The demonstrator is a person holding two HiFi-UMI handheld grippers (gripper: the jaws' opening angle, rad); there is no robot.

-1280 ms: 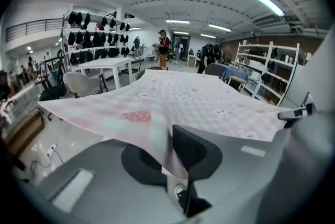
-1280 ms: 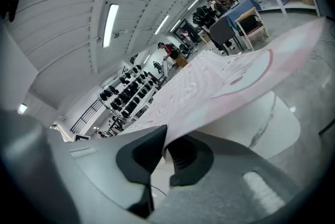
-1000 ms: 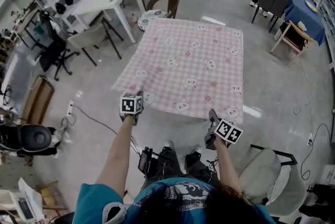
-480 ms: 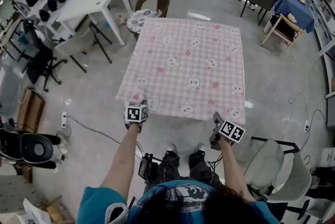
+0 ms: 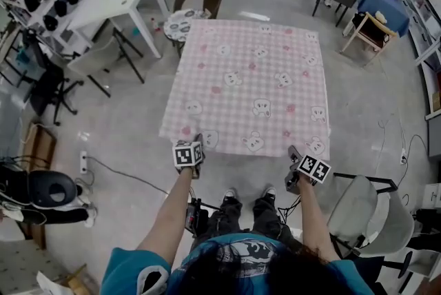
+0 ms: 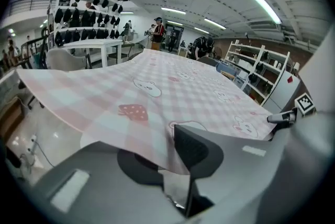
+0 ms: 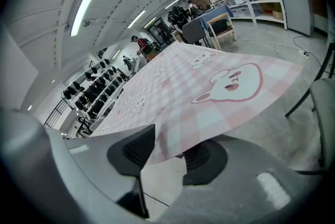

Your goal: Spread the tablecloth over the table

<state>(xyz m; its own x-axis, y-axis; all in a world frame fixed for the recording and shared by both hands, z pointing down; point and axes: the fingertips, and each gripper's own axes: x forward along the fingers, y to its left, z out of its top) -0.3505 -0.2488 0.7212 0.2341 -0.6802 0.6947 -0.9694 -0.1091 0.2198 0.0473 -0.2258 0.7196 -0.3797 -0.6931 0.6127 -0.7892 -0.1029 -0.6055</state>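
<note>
The tablecloth's (image 5: 251, 83) near edge hangs free at lower centre. The left gripper (image 5: 198, 143) pinches it. The right gripper's (image 5: 293, 152) jaws, just opening, straddle it loosely.

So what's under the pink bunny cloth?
Nothing under the tablecloth shows. From above it covers everything beneath it, so no table top or legs can be seen. Only the gray floor shows around its edges.

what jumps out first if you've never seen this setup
A big pink checked cloth with bunny prints fills the middle of the room, spread flat and square. Two grippers sit at its near edge. The left gripper pinches the hem, while the right gripper has just been opening its jaws, with the hem lying unpinched between them.
</note>
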